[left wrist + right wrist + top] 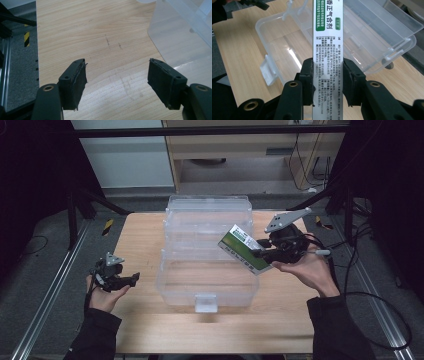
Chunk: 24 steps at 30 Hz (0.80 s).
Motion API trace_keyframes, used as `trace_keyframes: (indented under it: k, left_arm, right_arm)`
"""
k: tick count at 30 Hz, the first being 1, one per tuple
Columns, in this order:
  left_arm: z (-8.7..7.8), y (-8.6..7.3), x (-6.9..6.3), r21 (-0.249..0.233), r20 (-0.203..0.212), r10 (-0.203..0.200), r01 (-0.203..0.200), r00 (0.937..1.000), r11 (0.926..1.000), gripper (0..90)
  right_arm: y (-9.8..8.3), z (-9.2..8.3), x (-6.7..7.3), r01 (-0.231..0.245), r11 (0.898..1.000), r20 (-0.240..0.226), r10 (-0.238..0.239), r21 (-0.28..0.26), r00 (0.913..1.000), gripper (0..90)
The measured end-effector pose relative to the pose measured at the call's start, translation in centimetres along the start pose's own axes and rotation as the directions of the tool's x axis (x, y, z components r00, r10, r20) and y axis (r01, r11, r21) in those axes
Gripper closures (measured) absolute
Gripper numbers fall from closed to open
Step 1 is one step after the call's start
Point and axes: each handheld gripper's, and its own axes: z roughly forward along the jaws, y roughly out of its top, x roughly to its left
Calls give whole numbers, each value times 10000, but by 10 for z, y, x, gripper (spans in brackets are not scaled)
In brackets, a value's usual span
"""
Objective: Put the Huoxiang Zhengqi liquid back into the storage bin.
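Right claw (328, 82) clamped around medicine box (327, 37)

1. The wooden table (145, 320) is seen from above and behind, looking forward and down.
2. The tabletop is viewed closely, low along the left gripper (117, 82).
3. The clear plastic box (372, 32), shared with the high view, is faced closely from the right gripper (328, 82).

A pale wooden worktop (145, 320) carries the scene. Grey carpeted floor (45, 265) lies around it, with metal rails (45, 305) along both sides. Yellow-black hazard tape (107, 226) marks the floor at the far-left corner. Black cables (380, 320) trail on the right.
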Motion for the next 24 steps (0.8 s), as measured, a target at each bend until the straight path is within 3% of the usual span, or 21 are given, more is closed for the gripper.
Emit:
trace_keyframes:
  k: [12,24]
  left_arm:
    - [2,0,0,27,0,-20,20,10000,10000,304]
    - [2,-1,3,8,-33,-96,96,9999,10000,308]
  right_arm:
    - [6,14,-6,533,9974,-821,-492,486,9954,647]
    - [13,32,-10,1223,9892,-1587,-1083,811,9814,647]
